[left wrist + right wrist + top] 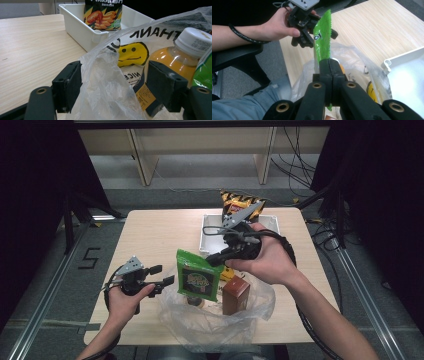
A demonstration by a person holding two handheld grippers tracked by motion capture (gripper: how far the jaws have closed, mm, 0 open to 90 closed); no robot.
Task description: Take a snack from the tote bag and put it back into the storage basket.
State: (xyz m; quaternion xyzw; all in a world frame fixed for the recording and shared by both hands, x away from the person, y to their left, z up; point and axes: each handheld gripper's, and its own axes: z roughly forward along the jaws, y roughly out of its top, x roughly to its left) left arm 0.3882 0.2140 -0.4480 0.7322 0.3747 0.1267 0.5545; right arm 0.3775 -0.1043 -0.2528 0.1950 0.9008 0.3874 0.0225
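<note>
Your right gripper (329, 72) has its fingers (325, 75) clamped on the green packet (198, 275), edge-on between them, above the plastic bag (215, 317). Your left gripper (113, 83) has its fingers (68, 83) wide, bag rim loose between them, untouched.

Bottle (160, 60) in bag (220, 320), tray (207, 237) behind.

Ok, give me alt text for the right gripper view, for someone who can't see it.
The right gripper has its two black jaws shut on a green packet, held edge-on above a clear plastic bag on a wooden table. Beyond it, the person's left hand holds the left gripper, and a white tray sits at the right.
</note>
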